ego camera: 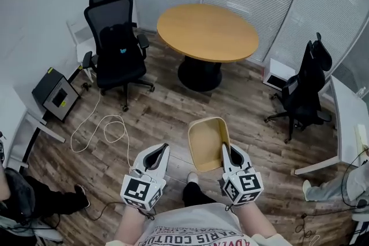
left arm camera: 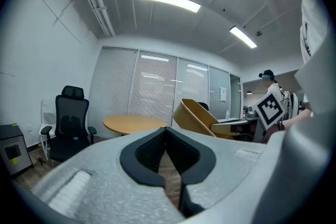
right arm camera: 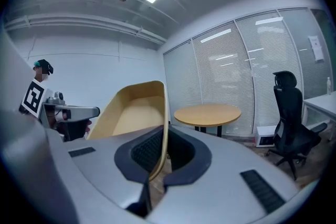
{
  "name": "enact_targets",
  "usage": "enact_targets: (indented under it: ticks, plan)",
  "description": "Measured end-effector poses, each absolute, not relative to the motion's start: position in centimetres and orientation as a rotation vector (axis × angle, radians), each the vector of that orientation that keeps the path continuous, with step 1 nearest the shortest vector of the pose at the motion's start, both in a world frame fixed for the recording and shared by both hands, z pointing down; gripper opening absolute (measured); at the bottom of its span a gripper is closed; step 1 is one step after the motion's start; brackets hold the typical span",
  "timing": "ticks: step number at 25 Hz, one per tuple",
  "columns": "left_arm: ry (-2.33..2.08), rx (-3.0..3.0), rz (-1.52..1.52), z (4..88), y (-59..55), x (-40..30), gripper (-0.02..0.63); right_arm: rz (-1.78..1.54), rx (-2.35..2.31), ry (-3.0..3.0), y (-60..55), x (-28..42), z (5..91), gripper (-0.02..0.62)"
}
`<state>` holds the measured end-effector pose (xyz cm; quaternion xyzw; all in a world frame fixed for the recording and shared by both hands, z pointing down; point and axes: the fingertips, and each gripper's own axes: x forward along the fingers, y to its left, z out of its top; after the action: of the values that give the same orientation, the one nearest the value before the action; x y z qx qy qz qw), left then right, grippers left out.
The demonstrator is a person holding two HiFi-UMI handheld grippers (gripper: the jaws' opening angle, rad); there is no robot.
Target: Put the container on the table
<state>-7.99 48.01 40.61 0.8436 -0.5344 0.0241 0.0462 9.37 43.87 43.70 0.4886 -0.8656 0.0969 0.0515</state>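
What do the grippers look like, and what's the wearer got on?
Left gripper and right gripper: light grey shells, black ribbed pads lining the jaws, a white cube with black square markers on each. Person wears a white shirt with dark lettering.

container [ego camera: 206,144]: from the head view i lose the near end of its right wall behind the right gripper [ego camera: 226,151]; in the left gripper view its lower part sits behind my left gripper [left arm camera: 167,136].
round table [ego camera: 207,31]: the top covers most of its pedestal from above.
person at right edge [ego camera: 340,187]: only a leg and a shoe, the rest cut off.
person at lower left [ego camera: 34,199]: dark trousers and a shoe, the frame cuts the rest.
white desk [ego camera: 349,118]: runs out of the right edge.
wall notice [left arm camera: 223,93]: too small for me to read.
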Motion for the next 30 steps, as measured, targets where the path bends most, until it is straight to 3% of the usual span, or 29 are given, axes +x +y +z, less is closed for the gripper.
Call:
enact_targets:
  ticks: [6, 13, 30]
  plan:
    - [-1.630, 2.590, -0.014, 38.0, 37.8, -6.7, 0.006, 0.267, 1.447, -2.662, 33.1, 10.1, 42.6, 0.011]
    - [-1.707, 2.602, 0.115, 37.9, 28.7, -6.4, 0.006, 0.234, 1.426, -2.688, 23.6, 10.2, 41.6, 0.012]
    - [-1.452, 2.703, 0.123, 39.3, 4.9, -14.0, 0.006, 0.287, 1.668, -2.522, 4.4, 3.6, 42.7, 0.012]
